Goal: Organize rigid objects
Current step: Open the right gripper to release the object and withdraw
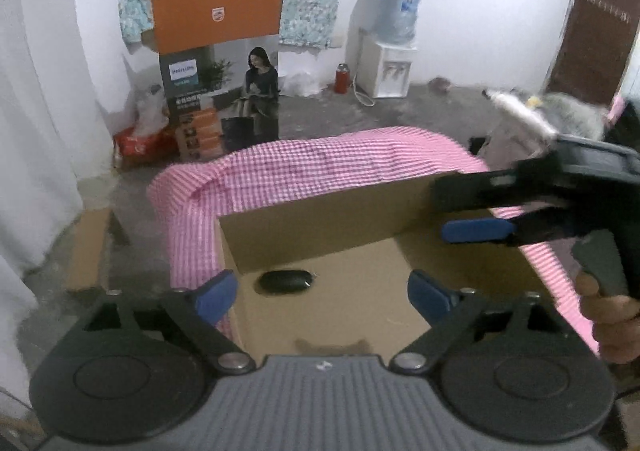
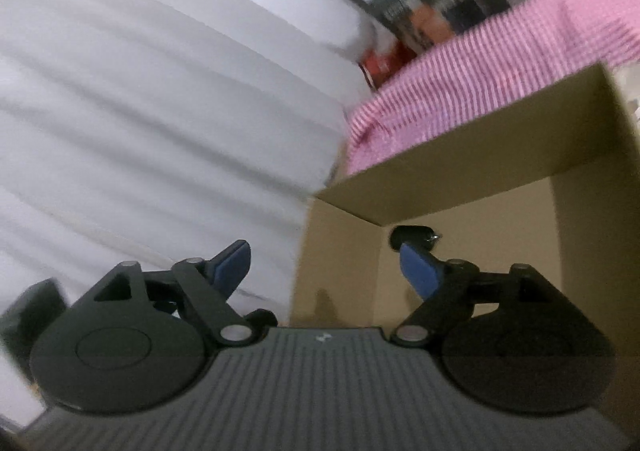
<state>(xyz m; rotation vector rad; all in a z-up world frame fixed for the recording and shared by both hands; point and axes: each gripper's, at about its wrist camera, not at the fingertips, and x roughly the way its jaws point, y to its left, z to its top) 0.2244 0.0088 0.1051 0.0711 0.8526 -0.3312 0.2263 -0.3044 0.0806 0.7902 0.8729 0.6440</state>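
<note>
An open cardboard box (image 1: 328, 227) rests on a pink checked cloth (image 1: 320, 167). On its floor, near the back wall, lies a dark oval object (image 1: 285, 281). My left gripper (image 1: 322, 297) hangs above the box, jaws wide open with nothing between them, the dark object just beyond the gap. The right gripper (image 1: 476, 211) reaches in from the right over the box's far rim, a hand on its handle. In the right wrist view the right gripper (image 2: 326, 265) is open and empty over the box's left wall (image 2: 340, 251); the dark object (image 2: 414, 235) shows behind its right finger.
Beyond the cloth stand an orange and grey printed carton (image 1: 218, 71), a water dispenser (image 1: 388, 67) and a red flask (image 1: 341, 78) by the white wall. A white curtain (image 2: 160, 111) hangs left of the box. A brown door (image 1: 596, 47) is at the far right.
</note>
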